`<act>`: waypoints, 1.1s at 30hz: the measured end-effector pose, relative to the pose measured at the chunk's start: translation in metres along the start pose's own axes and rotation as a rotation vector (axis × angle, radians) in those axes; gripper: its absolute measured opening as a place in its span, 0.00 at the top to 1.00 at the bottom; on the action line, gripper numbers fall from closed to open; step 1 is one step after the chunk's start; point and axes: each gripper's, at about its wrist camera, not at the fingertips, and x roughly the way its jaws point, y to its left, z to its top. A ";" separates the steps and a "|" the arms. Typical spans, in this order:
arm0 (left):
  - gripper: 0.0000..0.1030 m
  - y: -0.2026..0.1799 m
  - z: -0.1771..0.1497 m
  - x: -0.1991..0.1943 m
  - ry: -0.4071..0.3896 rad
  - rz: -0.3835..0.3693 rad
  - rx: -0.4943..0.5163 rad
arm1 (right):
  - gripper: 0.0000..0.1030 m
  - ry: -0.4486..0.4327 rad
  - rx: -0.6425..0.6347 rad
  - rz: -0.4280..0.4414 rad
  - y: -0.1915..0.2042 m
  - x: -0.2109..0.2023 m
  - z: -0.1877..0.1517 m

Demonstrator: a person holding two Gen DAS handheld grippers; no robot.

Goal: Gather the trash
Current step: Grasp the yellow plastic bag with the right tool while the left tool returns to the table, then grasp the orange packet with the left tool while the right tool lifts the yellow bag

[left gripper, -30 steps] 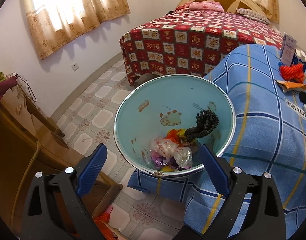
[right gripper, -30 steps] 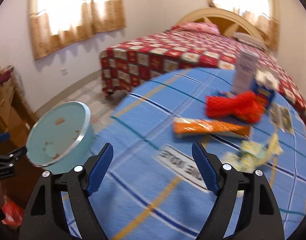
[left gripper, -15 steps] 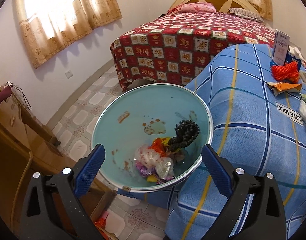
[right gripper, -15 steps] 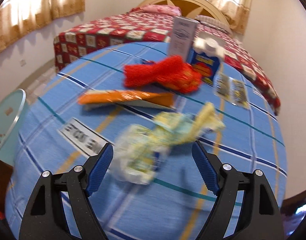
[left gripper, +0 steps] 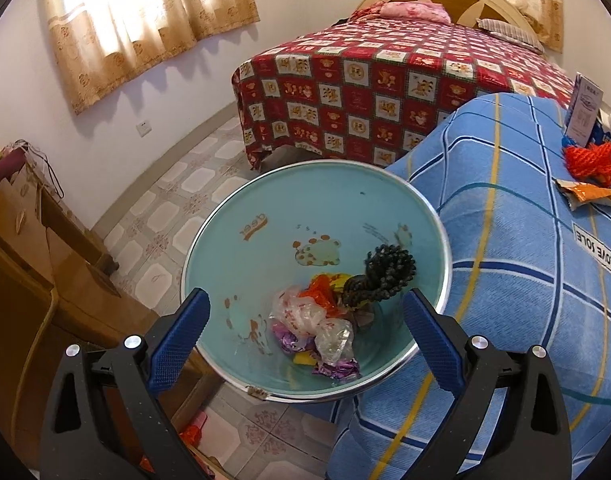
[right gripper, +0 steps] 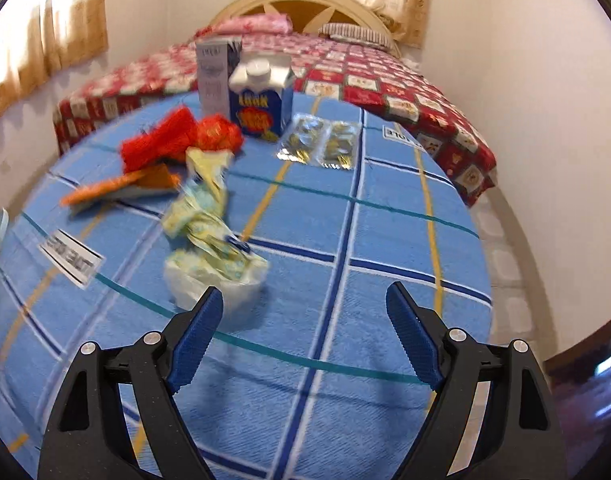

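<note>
A light blue trash bin (left gripper: 265, 216) with a metal rim stands beside the blue checked table (left gripper: 517, 264); it holds crumpled wrappers (left gripper: 317, 328) and a black beaded piece (left gripper: 385, 272). My left gripper (left gripper: 305, 328) is open, its jaws on either side of the bin's near rim. My right gripper (right gripper: 303, 332) is open and empty above the table (right gripper: 345, 240). A crumpled yellow-white wrapper (right gripper: 209, 236) lies just ahead of its left finger (right gripper: 197, 340). Further off lie an orange wrapper (right gripper: 121, 190), a red net (right gripper: 173, 140) and foil blister packs (right gripper: 319, 146).
A blue carton (right gripper: 261, 100) and a grey box (right gripper: 213, 76) stand at the table's far edge. A bed (left gripper: 385, 80) with a red patterned cover lies beyond. Wooden furniture (left gripper: 29, 264) stands left of the bin, with tiled floor (left gripper: 193, 184) between.
My right gripper has swung right, from the bin side across the table, and the yellow-white wrapper now lies near its left finger. The left view has drawn slightly closer to the bin.
</note>
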 end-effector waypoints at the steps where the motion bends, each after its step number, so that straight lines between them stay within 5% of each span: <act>1: 0.08 -0.004 0.001 -0.002 -0.006 -0.004 0.006 | 0.18 -0.006 0.002 0.036 0.005 0.000 0.002; 11: 0.08 -0.061 0.021 -0.019 -0.054 -0.076 0.061 | 0.19 0.059 0.022 0.140 0.024 0.033 0.019; 15: 0.08 -0.097 0.030 -0.021 -0.059 -0.134 0.097 | 0.48 0.093 0.032 0.204 0.020 0.035 0.017; 19: 0.08 -0.135 0.036 -0.025 -0.075 -0.183 0.144 | 0.63 0.091 0.037 0.259 0.016 0.033 0.012; 33: 0.09 -0.241 0.060 -0.007 -0.073 -0.248 0.284 | 0.70 0.007 0.141 0.238 -0.032 0.022 0.005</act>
